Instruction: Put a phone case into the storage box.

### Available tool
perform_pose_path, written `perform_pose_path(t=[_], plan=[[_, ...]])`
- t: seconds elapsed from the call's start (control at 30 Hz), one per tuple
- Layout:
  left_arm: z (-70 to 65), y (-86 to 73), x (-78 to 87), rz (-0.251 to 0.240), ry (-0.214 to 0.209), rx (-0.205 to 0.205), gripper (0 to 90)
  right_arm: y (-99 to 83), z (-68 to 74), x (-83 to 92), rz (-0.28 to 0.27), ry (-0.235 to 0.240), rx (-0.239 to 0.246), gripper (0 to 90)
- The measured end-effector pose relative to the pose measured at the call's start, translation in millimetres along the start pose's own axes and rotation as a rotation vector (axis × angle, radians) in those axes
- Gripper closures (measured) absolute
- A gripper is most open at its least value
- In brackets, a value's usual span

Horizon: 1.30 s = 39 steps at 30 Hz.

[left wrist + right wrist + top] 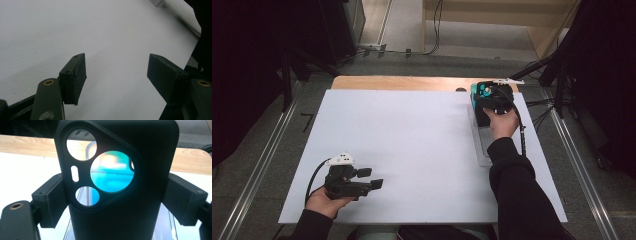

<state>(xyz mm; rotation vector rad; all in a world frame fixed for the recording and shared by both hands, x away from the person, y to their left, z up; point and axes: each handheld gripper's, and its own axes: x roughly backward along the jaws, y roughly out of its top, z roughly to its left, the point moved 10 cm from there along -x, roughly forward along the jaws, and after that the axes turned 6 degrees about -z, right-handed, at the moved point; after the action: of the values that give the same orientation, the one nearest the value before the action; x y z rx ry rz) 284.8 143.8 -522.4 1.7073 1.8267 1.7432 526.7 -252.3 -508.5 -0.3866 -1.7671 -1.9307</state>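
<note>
White sheet (412, 145) laid over wooden tabletop (402, 82), exposed along sheet's far edge. Left floor rail (262, 165) and right floor rail (582, 170) flanking sheet. Black cables (542, 107) right of sheet. Pale wooden shelving (512, 25) beyond sheet.

The high view was evenly lit from above, the white table (412, 150) bright while the upper left and right corners fell into near-black. The left gripper view was soft, with grey shading across the surface and blur at the upper right. In the right gripper view a black phone case (120, 182) sat close, backlit, perhaps slightly out of focus; its cutouts glowed teal.
</note>
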Motion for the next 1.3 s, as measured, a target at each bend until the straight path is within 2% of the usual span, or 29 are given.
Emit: perform_pose_path(t=[0.23, 0.43, 0.53, 0.73, 0.8, 1.0, 1.1, 1.3], plan=[[-0.9, 0.7, 0.7, -0.003, 0.002, -0.006, 32.1, 8.6, -0.6, -11.7, 0.001, -0.012, -0.018, 11.8], [-0.4, 0.6, 0.5, -0.001, 0.002, -0.005, 32.1, 19.2, 0.6, -17.2, -0.009, -0.03, -0.004, 11.7], [-0.7, 0.9, 0.1, -0.001, 0.003, -0.005, 32.1, 19.3, -0.4, -20.9, 0.006, -0.033, -0.01, 11.5], [0.0, 1.6, -1.7, -0.001, 0.0, -0.001, 32.1, 18.5, -1.3, -25.1, -0.008, -0.027, -0.026, 10.7], [-0.4, 1.7, -2.3, 0.001, 0.001, 0.0, 32.1, 17.3, -0.9, -26.2, -0.002, -0.033, -0.011, 10.4], [-0.4, 1.9, -3.0, 0.003, 0.0, -0.002, 32.1, 15.1, -1.4, -30.9, -0.002, -0.002, -0.019, 9.1], [-0.4, 2.3, -2.9, 0.001, -0.001, -0.001, 32.1, 13.4, -1.9, -32.2, 0.008, 0.002, -0.015, 2.3], [-1.1, 2.9, -3.0, -0.003, -0.004, -0.005, 32.1, 13.0, -1.8, -31.0, 0.013, 0.015, -0.016, 1.8]])
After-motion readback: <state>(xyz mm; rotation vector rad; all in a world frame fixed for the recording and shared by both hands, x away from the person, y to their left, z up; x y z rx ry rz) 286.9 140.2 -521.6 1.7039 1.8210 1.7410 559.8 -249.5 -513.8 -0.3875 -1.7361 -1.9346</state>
